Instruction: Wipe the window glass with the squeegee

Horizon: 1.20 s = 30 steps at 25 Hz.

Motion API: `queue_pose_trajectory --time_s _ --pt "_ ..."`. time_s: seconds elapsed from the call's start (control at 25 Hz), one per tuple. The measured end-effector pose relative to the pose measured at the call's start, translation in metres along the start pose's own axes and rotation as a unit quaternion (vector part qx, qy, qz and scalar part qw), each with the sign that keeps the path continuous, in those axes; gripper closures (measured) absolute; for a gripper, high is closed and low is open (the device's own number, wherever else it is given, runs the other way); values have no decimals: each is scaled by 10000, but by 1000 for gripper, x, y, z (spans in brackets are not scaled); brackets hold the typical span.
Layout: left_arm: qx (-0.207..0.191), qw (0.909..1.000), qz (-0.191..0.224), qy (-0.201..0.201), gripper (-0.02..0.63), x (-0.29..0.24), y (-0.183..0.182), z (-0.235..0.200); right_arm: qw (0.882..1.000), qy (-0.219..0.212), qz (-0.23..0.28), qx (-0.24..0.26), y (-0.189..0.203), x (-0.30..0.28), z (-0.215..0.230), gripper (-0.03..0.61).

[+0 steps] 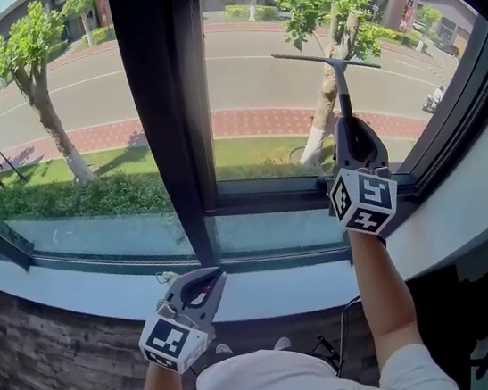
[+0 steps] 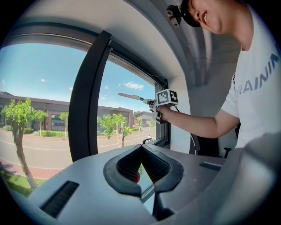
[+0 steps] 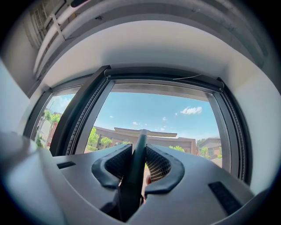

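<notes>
The squeegee (image 1: 336, 73) stands upright against the right window pane (image 1: 256, 89), its thin black blade (image 1: 326, 61) lying across the glass near the pane's upper right. My right gripper (image 1: 351, 140) is shut on the squeegee's handle (image 3: 135, 173), which runs up between the pads. From the left gripper view the squeegee's blade (image 2: 131, 96) shows in front of the far pane, held out by the right gripper (image 2: 154, 104). My left gripper (image 1: 206, 285) hangs low by the white sill (image 1: 276, 291), shut and with nothing in it (image 2: 141, 150).
A wide dark mullion (image 1: 167, 110) separates the right pane from the left pane (image 1: 44, 118). The dark frame's lower rail (image 1: 272, 199) runs under the glass. A white wall (image 1: 479, 201) closes in on the right. A black cable (image 1: 337, 343) lies by the person's shirt.
</notes>
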<state>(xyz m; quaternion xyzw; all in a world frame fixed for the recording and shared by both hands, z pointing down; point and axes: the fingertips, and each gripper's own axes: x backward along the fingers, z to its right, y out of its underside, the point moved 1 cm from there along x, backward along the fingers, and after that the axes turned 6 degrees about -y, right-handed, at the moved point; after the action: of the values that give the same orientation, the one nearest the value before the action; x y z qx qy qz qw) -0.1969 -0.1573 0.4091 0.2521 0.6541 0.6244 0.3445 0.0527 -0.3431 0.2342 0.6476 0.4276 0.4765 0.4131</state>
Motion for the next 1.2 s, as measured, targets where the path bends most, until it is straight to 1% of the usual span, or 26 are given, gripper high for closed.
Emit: queue_pose_trajectory --time_s 0.4,0.56,0.88,1.2 --pt "83 10000 44 33 597 -3 0 -1 9993 -35 -376 -51 41 16 -6 479" --pt "83 10000 3 30 597 -5 8 -2 9987 -44 -500 -113 61 22 -11 479" --pt "53 9999 -60 70 597 -7 11 -1 9968 -32 -754 -261 92 34 -15 479" --pt "73 9998 -155 93 597 -10 15 0 9940 -106 -1040 -329 124 43 -19 479"
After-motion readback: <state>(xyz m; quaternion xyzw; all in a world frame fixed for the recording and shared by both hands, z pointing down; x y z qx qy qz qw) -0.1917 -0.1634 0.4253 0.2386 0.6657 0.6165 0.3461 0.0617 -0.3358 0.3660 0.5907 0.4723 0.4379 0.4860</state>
